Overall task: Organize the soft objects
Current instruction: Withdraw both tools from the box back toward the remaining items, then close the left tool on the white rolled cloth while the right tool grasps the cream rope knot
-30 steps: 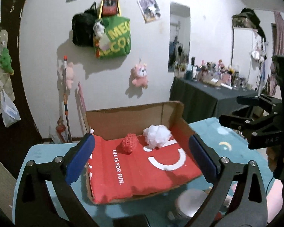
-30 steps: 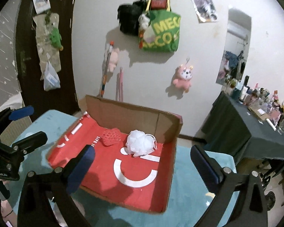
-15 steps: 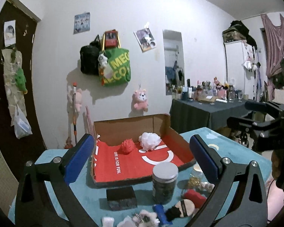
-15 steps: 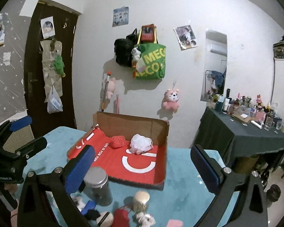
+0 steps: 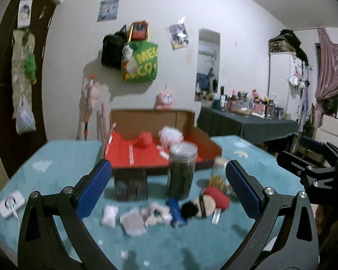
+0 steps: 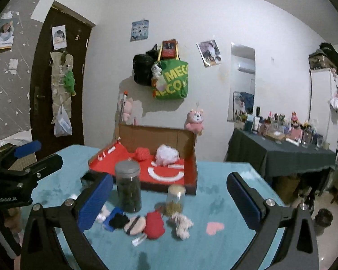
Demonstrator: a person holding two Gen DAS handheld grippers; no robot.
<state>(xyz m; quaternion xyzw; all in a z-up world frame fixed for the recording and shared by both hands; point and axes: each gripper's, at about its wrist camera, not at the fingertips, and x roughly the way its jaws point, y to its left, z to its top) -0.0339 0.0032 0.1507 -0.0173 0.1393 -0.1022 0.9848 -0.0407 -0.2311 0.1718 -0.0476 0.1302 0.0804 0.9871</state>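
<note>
Two tools are up and both stand wide with nothing between their pads: my left tool (image 5: 169,185) and my right tool (image 6: 170,199), each hovering above the near edge of the teal surface (image 6: 225,254). The soft things not yet sorted lie in a loose row across my front, running left to right, on the near side of the dark jar (image 6: 128,185) and the small cork-topped jar (image 6: 175,199). From the right view I read a black fuzzy piece (image 6: 118,221), a tan round puff (image 6: 135,225), a red plush (image 6: 154,225) and a knotted white rope toy (image 6: 182,222). From the left view, blurred white scraps (image 5: 133,221) lie further to my left. The cardboard box (image 6: 155,135) sits beyond the jars, its red floor already carrying a red soft ball (image 6: 142,153) and a white pouf (image 6: 167,155). I judge the red plush and rope toy sit just ahead of and below my right tool, so that one is nearer; the white scraps fall to my left. Either carry must rise over the jars to reach the box
</note>
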